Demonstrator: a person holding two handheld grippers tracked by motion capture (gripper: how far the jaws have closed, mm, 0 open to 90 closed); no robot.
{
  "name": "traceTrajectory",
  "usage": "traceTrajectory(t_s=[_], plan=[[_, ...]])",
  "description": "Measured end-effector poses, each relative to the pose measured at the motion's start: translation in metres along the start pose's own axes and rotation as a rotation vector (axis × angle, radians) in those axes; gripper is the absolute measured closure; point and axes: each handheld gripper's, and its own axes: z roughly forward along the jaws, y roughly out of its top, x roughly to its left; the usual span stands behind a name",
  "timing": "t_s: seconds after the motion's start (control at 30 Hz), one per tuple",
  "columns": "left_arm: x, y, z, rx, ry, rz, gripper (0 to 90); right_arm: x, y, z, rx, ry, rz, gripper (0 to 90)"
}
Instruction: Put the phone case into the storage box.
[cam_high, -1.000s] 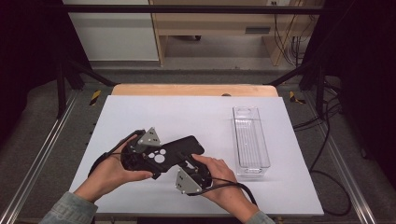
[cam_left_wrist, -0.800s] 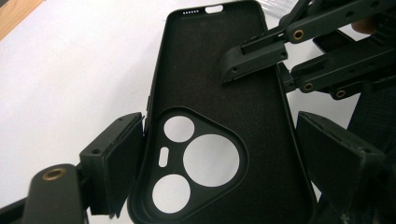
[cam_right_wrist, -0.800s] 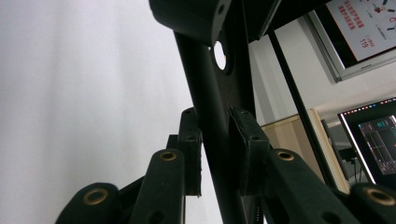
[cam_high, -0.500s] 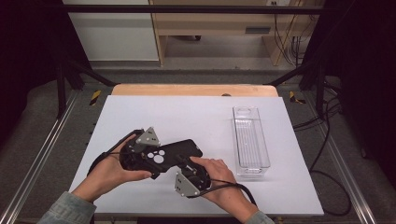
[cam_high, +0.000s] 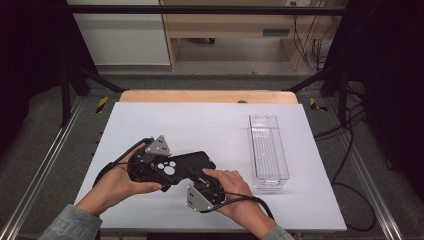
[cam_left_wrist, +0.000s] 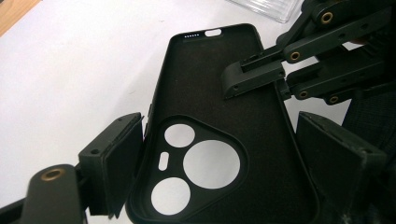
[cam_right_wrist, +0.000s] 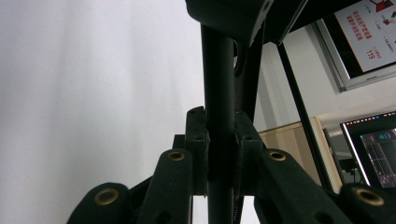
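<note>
My left fingers (cam_left_wrist: 119, 163) spread wide either side of the one black phone case (cam_left_wrist: 219, 130) without pressing it, my right fingers (cam_right_wrist: 198, 140) clamped tight on its edge, case held just above the white table (cam_high: 200, 125), one clear tray (cam_high: 269, 150) well apart

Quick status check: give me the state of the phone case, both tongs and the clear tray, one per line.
Phone case: empty, inside face up, held off the table between both tongs.
Left tongs: jaws spread wide, one on each long side of the case's camera end; contact unclear.
Right tongs: shut on the case's side edge.
Clear tray: empty, upright on the table, apart from the case.
</note>
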Motion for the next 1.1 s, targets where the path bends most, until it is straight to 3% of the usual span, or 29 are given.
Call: traceTrajectory(t_s=[0.37, 0.43, 1.1], plan=[[0.0006, -0.0004, -0.0010, -0.002, -0.006, -0.007, 16.0, 0.0008, 0.0010, 0.0003, -0.002, 0.000, 0.008, 80.8], [0.0010, -0.0006, -0.0011, 0.000, -0.007, -0.008, 15.6, -0.0003, 0.0007, 0.0000, -0.002, 0.001, -0.010, 80.8], [0.0046, -0.0057, -0.0007, -0.042, -0.031, -0.063, 13.4, -0.0001, 0.0011, -0.0010, -0.008, 0.012, 0.021, 81.0]])
